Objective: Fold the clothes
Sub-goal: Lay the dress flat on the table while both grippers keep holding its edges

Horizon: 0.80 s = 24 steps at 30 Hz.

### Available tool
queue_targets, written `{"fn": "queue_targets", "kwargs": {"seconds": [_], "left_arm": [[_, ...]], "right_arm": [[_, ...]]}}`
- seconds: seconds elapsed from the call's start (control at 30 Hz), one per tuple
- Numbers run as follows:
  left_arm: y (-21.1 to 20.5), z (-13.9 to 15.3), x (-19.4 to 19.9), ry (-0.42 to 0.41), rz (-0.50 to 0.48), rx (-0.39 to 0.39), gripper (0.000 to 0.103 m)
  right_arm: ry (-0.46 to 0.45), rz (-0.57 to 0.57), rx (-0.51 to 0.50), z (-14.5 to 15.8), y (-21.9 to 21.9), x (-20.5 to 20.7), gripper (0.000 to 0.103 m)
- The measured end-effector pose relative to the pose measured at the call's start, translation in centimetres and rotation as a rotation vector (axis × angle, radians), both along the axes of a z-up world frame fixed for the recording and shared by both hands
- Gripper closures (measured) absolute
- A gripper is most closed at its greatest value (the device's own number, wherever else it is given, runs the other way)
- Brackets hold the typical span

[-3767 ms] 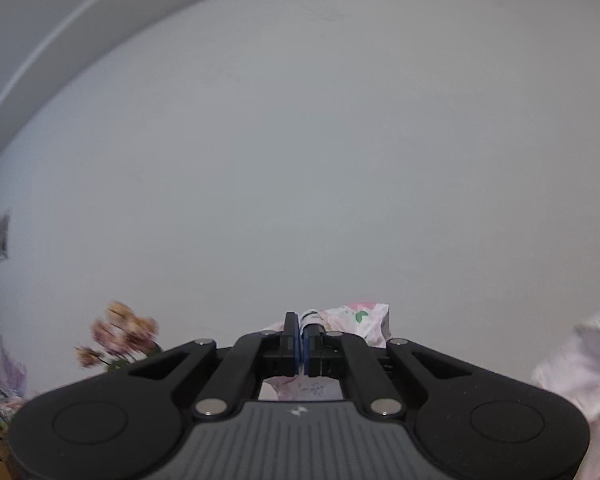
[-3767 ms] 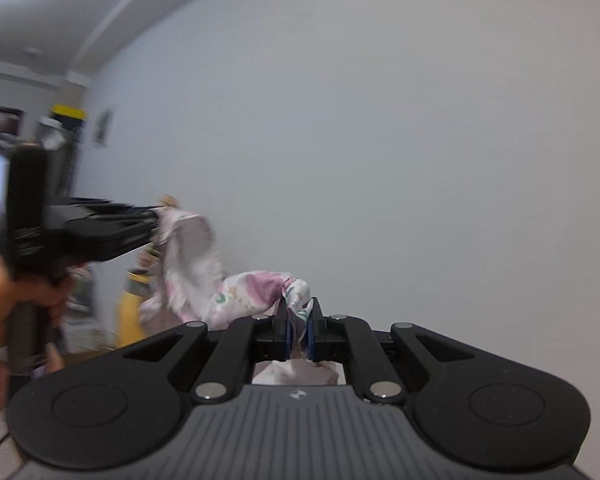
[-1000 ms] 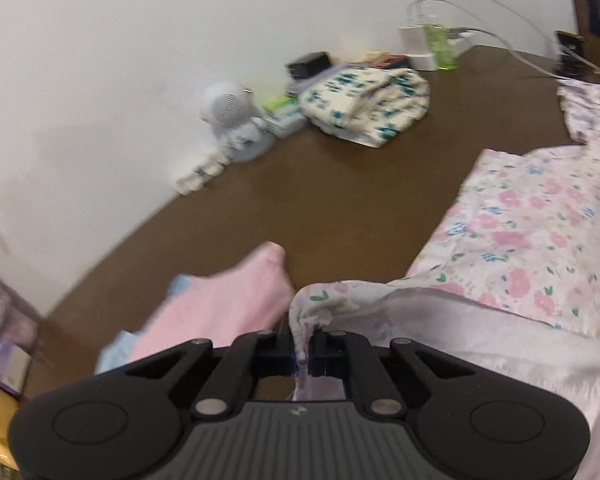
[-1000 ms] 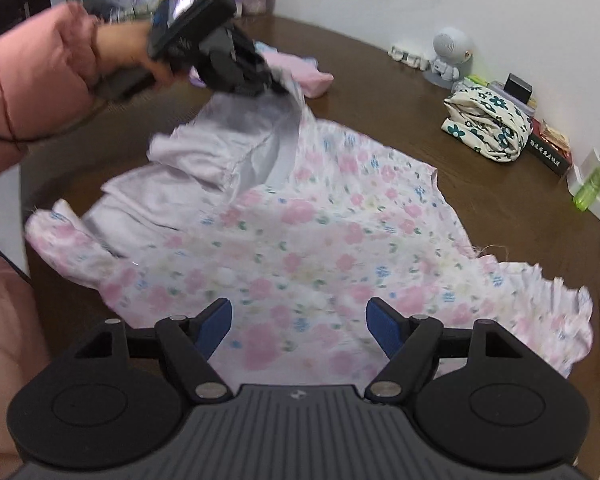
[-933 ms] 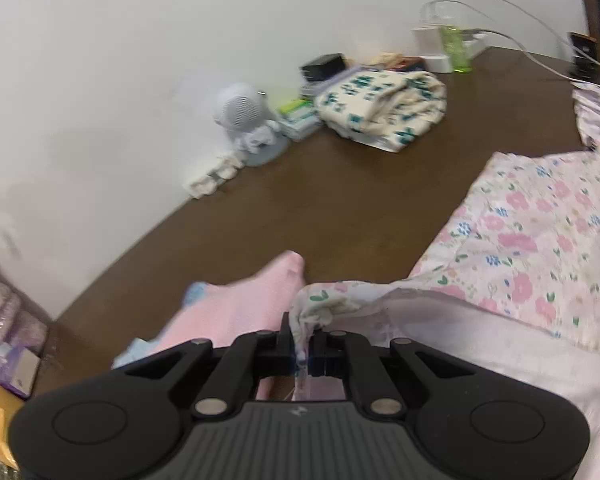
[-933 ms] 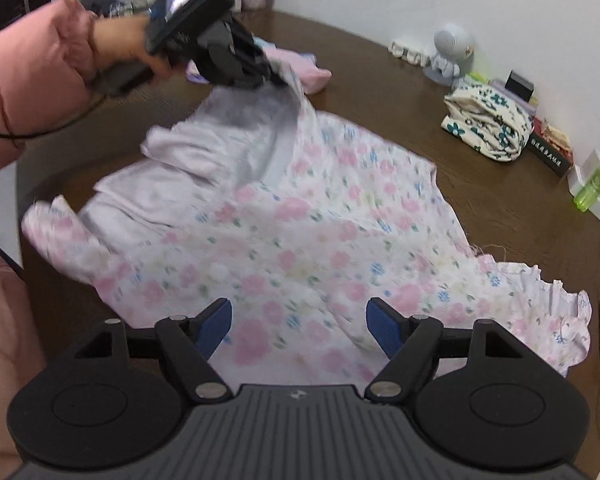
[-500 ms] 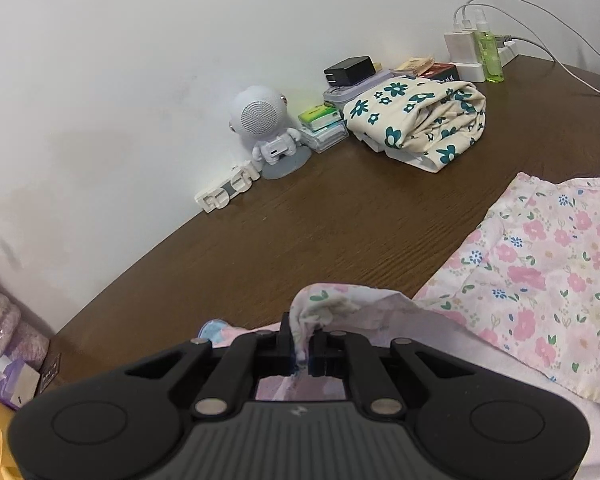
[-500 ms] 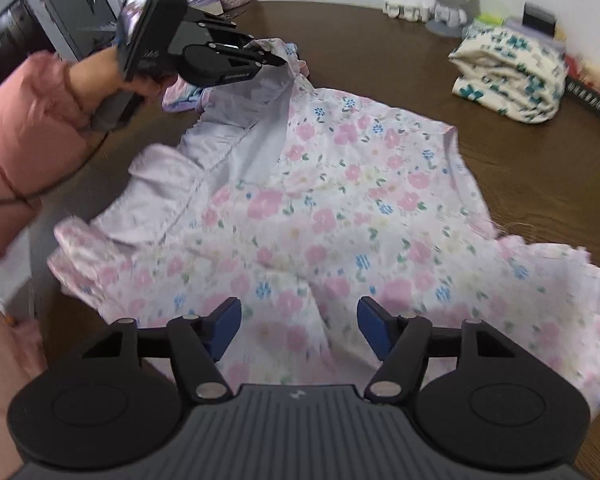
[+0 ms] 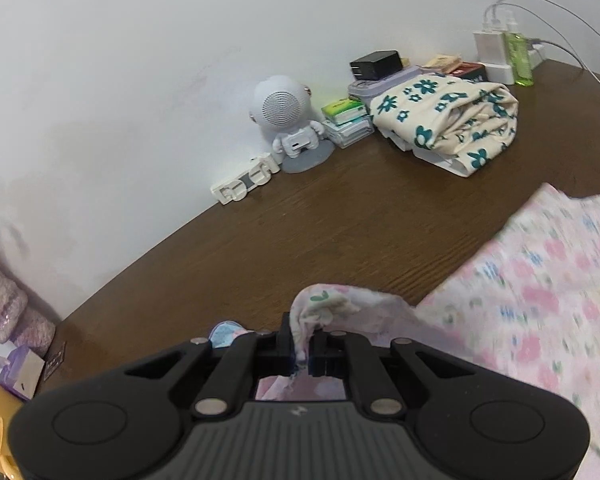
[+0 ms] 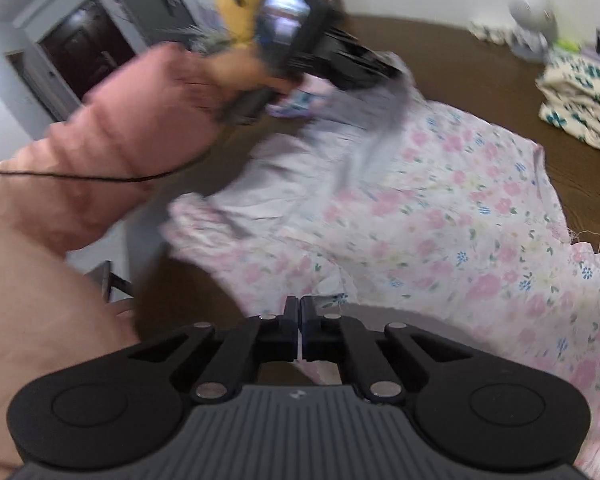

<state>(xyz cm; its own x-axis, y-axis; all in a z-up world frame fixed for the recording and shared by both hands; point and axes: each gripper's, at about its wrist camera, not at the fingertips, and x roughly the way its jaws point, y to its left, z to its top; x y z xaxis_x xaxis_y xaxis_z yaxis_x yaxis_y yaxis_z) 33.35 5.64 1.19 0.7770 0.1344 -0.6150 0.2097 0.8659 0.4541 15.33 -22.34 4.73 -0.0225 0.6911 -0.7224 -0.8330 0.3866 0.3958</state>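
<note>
A pink floral garment (image 10: pixel 452 216) lies spread on the brown table (image 9: pixel 340 232), its pale lining turned up at the left. It also shows in the left wrist view (image 9: pixel 540 304). My left gripper (image 9: pixel 301 344) is shut on a bunched edge of the floral garment, held just above the table; in the right wrist view it (image 10: pixel 384 70) is at the garment's far left corner. My right gripper (image 10: pixel 300 316) is shut at the garment's near edge, with cloth at its tips.
A folded cream garment with teal flowers (image 9: pixel 448 120) lies by the wall, next to a white robot speaker (image 9: pixel 288 120), small boxes and a green bottle (image 9: pixel 518 56). A small blue-pink cloth (image 10: pixel 296 104) lies beyond the left gripper. The person's pink sleeve (image 10: pixel 112 152) fills the left.
My right gripper has shut at the garment's near edge and moved lower and closer to it. My left gripper keeps its hold and has shifted slightly toward the wall.
</note>
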Motion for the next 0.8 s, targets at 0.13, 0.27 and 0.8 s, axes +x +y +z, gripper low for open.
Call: {"fn": "queue_targets", "kwargs": {"seconds": [0.13, 0.27, 0.8], "left_arm": [[-0.5, -0.1, 0.3, -0.014, 0.014, -0.007, 0.099], [-1.1, -0.3, 0.1, -0.037, 0.026, -0.007, 0.098], [4.1, 3.4, -14.9, 0.074, -0.079, -0.193, 0.048]], "right_arm": [[0.018, -0.012, -0.019, -0.1, -2.9, -3.9, 0.102], [0.072, -0.085, -0.063, -2.7, -4.7, -6.7, 0.102], [0.043, -0.315, 0.018, -3.1, -4.7, -7.4, 0.050]]}}
